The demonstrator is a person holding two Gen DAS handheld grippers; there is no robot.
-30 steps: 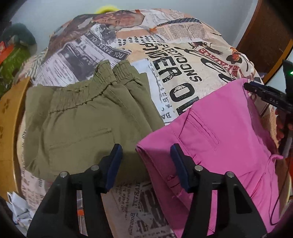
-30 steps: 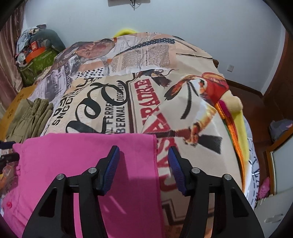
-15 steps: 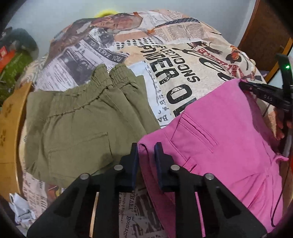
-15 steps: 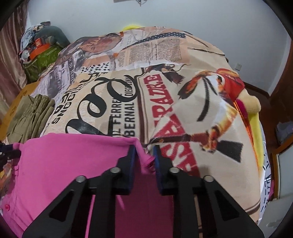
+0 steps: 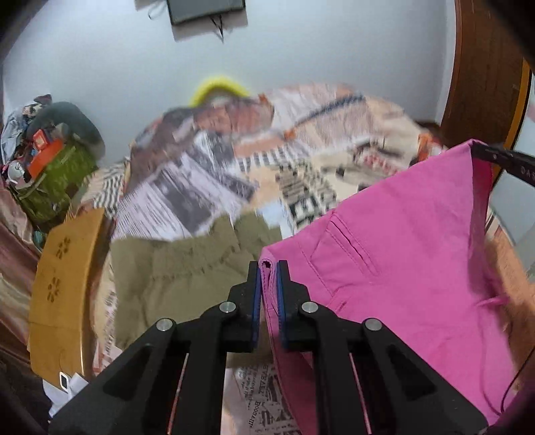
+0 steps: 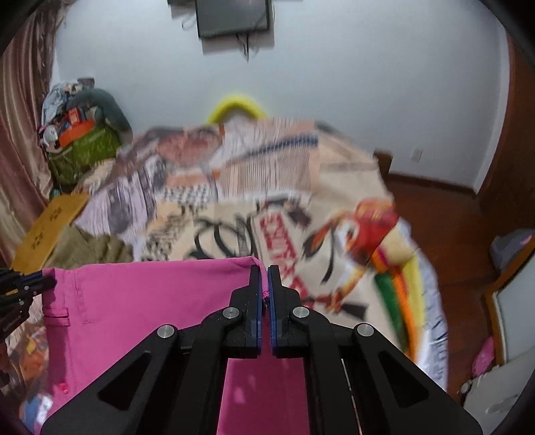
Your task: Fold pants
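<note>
While held up above a blurred bed [image 5: 207, 187] with a newsprint-pattern cover, hangs stretched between two grippers. Pinches one top corner of the pink pants [image 5: 401, 251] in the left gripper [image 5: 268, 267], blue pads pressed onto a thick fold of the edge. Clamps the opposite corner in the right gripper [image 6: 264, 271], fingers all but together, with only a sliver of pink cloth between them.

Shows, in the left view, a slit pocket [image 5: 347, 244] facing the camera and the right gripper's black tip at the far upper corner of the cloth. Shows, in the right view, the top edge running level from the fingers across to the left gripper at the frame's left border, with a belt loop [image 6: 57, 313] just below that corner. Hides the lower part of the pants behind the gripper bodies, so cannot tell whether it touches the cover.

Below and left of the pink pair, on the cover: olive pants [image 5: 174, 267], lying flat. At the bed's left edge: a yellow-brown board [image 5: 63, 284]. Farther back by the wall: a green bag [image 5: 57, 174]. On the wall above: a dark screen [image 6: 234, 16]. Along the left border: a curtain [image 6: 20, 134].
</note>
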